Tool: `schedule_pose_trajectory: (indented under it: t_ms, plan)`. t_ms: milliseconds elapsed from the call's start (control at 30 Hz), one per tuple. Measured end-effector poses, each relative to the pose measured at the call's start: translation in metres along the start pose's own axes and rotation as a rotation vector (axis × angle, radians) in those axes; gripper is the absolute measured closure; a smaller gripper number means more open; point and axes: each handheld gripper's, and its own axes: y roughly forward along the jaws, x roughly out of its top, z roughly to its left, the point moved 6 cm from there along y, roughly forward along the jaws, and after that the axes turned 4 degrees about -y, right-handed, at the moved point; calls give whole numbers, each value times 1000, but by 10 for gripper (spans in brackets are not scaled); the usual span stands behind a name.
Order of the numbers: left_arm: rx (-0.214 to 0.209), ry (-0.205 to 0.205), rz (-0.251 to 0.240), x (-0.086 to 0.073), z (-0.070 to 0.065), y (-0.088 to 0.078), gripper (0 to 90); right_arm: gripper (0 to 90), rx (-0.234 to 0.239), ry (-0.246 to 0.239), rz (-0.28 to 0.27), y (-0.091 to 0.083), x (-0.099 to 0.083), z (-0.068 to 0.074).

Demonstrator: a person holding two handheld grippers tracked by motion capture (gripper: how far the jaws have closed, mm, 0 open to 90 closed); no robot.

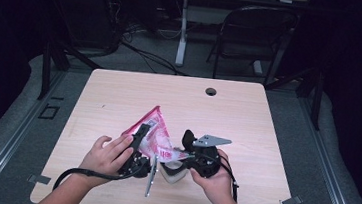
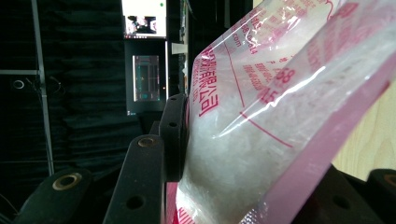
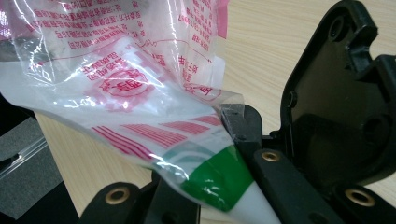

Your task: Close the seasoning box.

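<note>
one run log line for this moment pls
left gripper: shut on plastic bag | right gripper: shut on bag's other end | bag: held up between both over table

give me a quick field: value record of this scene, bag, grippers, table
item: clear plastic bag with pink print, white contents inside
bag position: held up off the wooden table, between both grippers
left gripper: jaws shut on the bag's side
right gripper: pinching a corner of the bag near a green patch
hands: one on each gripper, near the table's front edge
background: folding chair beyond the table
</note>
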Motion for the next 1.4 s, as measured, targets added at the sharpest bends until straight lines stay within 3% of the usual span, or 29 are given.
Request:
schedule_pose_trajectory:
  t_ms: [1400]
  plan:
    - [7, 4, -12, 4, 3, -1, 654, 850, -3, 1, 0, 0, -1, -1]
